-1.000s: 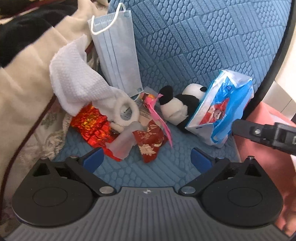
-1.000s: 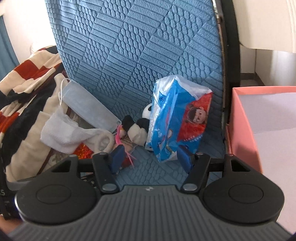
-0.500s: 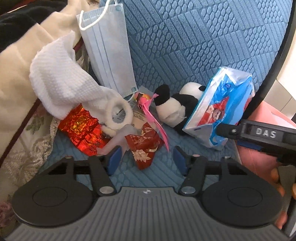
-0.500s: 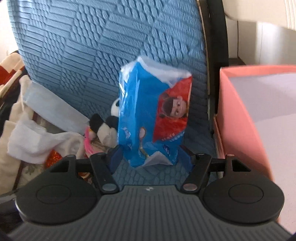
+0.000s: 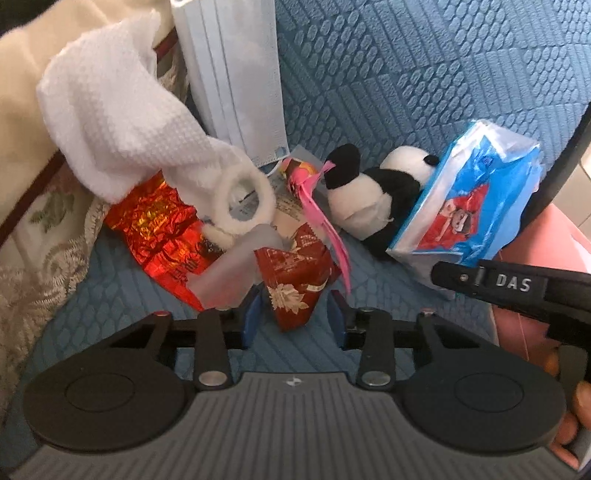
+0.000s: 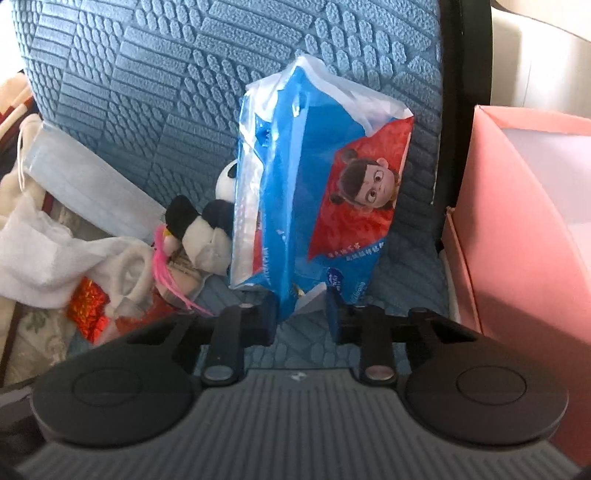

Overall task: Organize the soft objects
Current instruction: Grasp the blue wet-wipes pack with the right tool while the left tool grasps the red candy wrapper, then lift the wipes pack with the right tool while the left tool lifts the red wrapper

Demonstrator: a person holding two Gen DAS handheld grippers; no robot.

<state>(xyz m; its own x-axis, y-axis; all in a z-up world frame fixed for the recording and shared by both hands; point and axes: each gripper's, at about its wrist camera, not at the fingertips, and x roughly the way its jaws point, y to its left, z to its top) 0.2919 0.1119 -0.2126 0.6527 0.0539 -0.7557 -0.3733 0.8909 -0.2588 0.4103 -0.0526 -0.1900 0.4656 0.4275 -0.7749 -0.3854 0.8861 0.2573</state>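
Both grippers' jaws have just been closing: left gripper (image 5: 293, 317) is pinching the red packet (image 5: 295, 280) at 12 o'clock, right gripper (image 6: 302, 319) is clamping the tissue pack's (image 6: 314, 192) bottom edge, seemingly for lifting toward the pink box (image 6: 524, 206) at 3 o'clock.

Blue quilted cushion (image 6: 155, 96) fills far side, embossed with blocks of oval and bar patterns; same fabric runs flat underneath as seat (image 5: 373, 254). Black curved frame (image 6: 465, 110) edges cushion on right. Beyond frame, far right: pale cream wall (image 6: 539, 26) and light surface, detail unclear. Left side: cream fabric with dark red trim (image 5: 22, 122), floral-patterned cloth (image 5: 33, 266) below it, near left. Soft daylight, no hard shadows; brighter toward right.
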